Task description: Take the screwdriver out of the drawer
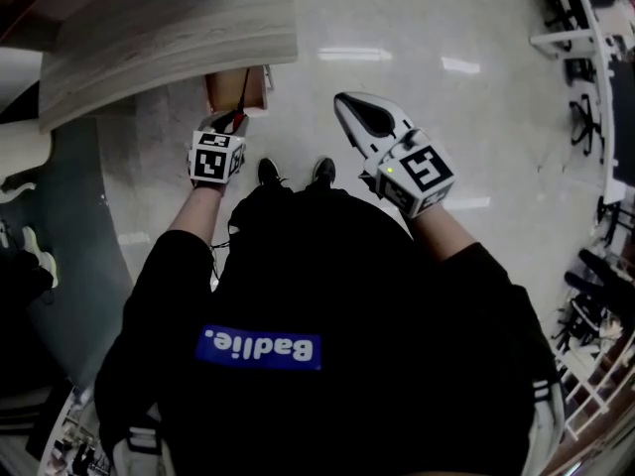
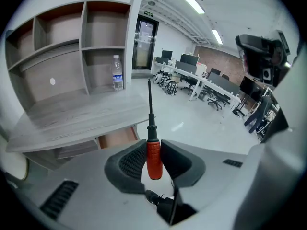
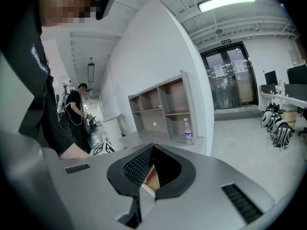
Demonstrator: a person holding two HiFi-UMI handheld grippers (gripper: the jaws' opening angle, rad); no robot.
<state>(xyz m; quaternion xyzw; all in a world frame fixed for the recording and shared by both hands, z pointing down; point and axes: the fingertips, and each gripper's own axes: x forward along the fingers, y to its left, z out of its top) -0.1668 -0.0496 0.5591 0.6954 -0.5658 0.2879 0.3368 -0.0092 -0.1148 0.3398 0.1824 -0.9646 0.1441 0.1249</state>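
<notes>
The screwdriver (image 2: 153, 158) has an orange handle and a long black shaft that points up and away. My left gripper (image 2: 153, 145) is shut on the handle and holds it in the air above the open wooden drawer (image 2: 117, 137) under the grey desk (image 2: 81, 116). In the head view the left gripper (image 1: 230, 119) sits over the drawer (image 1: 226, 89), with the thin shaft (image 1: 244, 87) running forward from it. My right gripper (image 1: 346, 103) hangs over the floor to the right, with its jaws together and nothing between them (image 3: 152, 148).
A water bottle (image 2: 117, 73) stands in the grey shelf unit (image 2: 72, 47) on the desk. Office desks and chairs (image 2: 206, 83) fill the far room. Another person (image 3: 76, 111) stands at the left in the right gripper view. My shoes (image 1: 296, 172) are on the glossy floor.
</notes>
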